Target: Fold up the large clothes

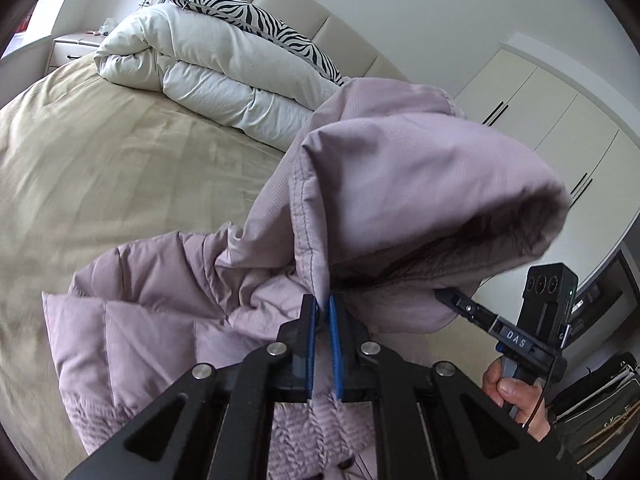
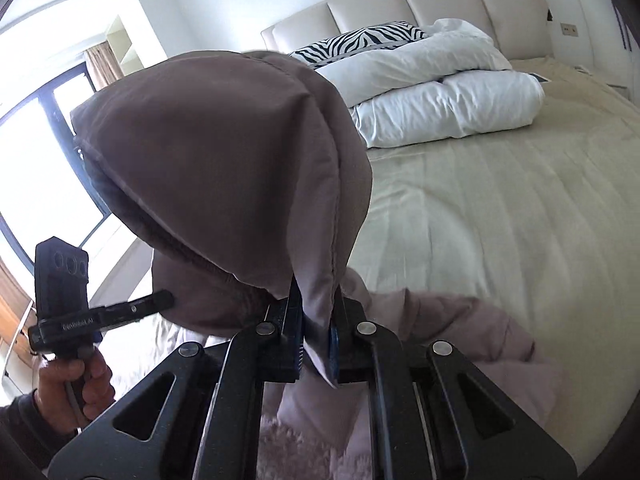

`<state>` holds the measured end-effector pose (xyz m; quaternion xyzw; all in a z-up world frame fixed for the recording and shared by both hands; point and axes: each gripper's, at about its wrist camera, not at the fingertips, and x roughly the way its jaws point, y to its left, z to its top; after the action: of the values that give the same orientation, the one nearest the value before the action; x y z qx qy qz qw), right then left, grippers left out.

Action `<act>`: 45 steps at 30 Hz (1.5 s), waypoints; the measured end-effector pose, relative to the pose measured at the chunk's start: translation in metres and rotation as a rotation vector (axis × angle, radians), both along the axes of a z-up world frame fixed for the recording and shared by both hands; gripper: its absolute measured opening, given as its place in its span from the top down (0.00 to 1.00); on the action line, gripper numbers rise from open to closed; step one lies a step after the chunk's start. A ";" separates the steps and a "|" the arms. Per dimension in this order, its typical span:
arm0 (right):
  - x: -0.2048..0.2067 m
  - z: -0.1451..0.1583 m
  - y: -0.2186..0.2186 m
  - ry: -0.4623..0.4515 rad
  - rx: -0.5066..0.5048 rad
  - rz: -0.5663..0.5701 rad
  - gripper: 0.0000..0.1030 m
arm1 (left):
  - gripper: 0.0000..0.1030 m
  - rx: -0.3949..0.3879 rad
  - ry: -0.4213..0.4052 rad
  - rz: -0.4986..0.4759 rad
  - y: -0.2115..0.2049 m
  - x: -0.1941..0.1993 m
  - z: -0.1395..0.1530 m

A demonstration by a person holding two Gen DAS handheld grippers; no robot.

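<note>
A mauve padded hooded jacket [image 1: 168, 304] is lifted above the beige bed [image 1: 100, 152]. Its hood [image 1: 408, 184] stands up between the two grippers, and its quilted body trails down to the sheet. My left gripper [image 1: 323, 306] is shut on the hood's stitched front edge. In the right wrist view my right gripper [image 2: 316, 320] is shut on the hood's [image 2: 224, 152] other front edge, with a fabric corner pinched between the blue pads. Each view shows the other gripper beside the hood, held by a hand [image 1: 508, 388].
A folded white duvet [image 1: 224, 72] and a zebra-print pillow [image 1: 256, 16] lie at the padded headboard [image 2: 400, 4]. A nightstand [image 1: 74, 46] stands at the bed's far side, cream wardrobe doors [image 1: 552, 120] on the right, a large window [image 2: 44, 168] on the left.
</note>
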<state>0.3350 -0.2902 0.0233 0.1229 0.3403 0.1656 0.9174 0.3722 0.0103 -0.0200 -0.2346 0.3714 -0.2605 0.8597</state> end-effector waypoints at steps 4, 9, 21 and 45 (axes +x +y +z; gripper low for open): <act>-0.075 -0.018 0.004 0.008 -0.017 0.032 0.91 | 0.94 -0.031 0.003 -0.010 0.001 -0.045 -0.009; -0.114 -0.056 -0.018 0.089 0.008 -0.073 0.91 | 0.82 -0.030 0.066 -0.011 0.010 -0.113 -0.043; -0.148 -0.078 -0.041 0.196 0.432 -0.156 0.00 | 0.21 0.116 -0.157 0.097 0.028 -0.096 0.043; -0.031 -0.080 -0.043 0.308 0.360 -0.328 0.79 | 0.26 0.361 0.130 0.052 -0.060 -0.029 -0.104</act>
<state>0.3041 -0.3328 -0.0568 0.3609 0.4164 0.0521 0.8329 0.3430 -0.0501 -0.1240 -0.1027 0.4607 -0.1515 0.8685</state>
